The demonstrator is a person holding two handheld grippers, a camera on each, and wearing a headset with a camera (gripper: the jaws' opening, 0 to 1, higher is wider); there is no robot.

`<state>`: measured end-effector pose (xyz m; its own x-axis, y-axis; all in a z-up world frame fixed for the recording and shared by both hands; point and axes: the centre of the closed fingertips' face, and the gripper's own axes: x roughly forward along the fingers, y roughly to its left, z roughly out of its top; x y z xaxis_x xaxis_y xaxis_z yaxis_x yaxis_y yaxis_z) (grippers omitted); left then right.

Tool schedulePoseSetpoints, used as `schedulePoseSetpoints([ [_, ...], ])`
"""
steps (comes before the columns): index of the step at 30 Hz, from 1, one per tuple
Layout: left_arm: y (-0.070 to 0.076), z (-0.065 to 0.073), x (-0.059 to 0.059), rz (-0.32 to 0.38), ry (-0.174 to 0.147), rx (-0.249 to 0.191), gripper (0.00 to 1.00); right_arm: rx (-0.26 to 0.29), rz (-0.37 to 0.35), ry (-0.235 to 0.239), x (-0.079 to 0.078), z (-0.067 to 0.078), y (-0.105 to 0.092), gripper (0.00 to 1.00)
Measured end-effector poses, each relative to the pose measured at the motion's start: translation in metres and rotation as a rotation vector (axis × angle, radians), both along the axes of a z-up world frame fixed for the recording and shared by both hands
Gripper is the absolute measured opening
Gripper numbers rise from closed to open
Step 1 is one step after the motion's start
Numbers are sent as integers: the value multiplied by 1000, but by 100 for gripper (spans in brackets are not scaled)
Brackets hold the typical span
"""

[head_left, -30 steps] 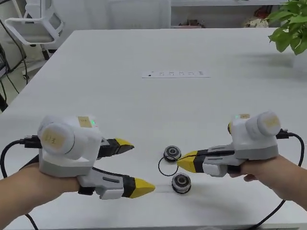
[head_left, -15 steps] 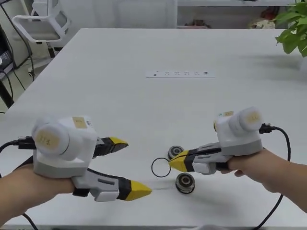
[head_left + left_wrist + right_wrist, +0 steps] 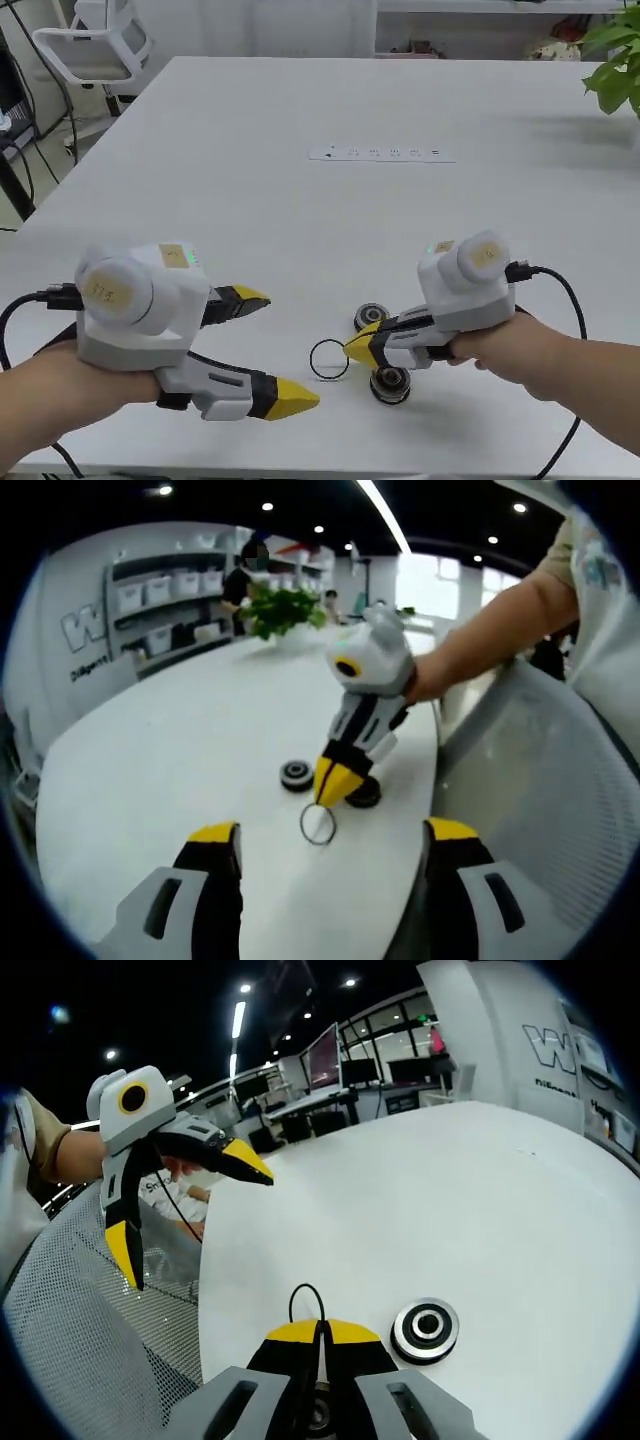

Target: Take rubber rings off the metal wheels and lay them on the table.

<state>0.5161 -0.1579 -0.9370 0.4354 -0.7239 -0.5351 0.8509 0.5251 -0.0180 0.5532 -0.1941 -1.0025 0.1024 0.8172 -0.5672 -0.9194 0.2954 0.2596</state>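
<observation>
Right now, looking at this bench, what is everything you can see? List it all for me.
table: one, white, under everything.
metal wheels: two, silver and black, near the front edge; the second sits partly under the right gripper.
rubber ring: one, black, pinched at the right gripper's tips, left of the wheels.
power strip: one, white, mid-table.
plant: one, green, far right.
chair: one, white, beyond the far left corner.
left gripper: one, white with yellow tips, jaws open.
right gripper: one, same colours, jaws shut.
hands: two, one holding each gripper.
</observation>
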Motion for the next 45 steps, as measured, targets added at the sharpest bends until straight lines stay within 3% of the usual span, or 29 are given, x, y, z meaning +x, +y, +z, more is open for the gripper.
schedulePoseSetpoints([
  [3,0,0,0,-2,2,1,75,-10,2,-12,1,-2,0,0],
  [8,0,-3,0,-4,7,7,75,-27,5,-19,2,-6,-2,8],
  [15,-2,-3,1,-12,13,10,75,0,-15,-14,3,-1,-5,23],
  [19,-2,-3,2,-18,11,18,75,24,-12,-18,1,6,-7,21],
  [29,-6,-4,8,-32,2,31,72,104,-82,-15,11,22,-25,24],
  [38,-15,-11,15,-44,19,41,72,135,-118,-25,9,28,-44,25],
  [45,-27,-18,17,-62,36,36,69,146,-131,-26,-1,28,-55,27],
])
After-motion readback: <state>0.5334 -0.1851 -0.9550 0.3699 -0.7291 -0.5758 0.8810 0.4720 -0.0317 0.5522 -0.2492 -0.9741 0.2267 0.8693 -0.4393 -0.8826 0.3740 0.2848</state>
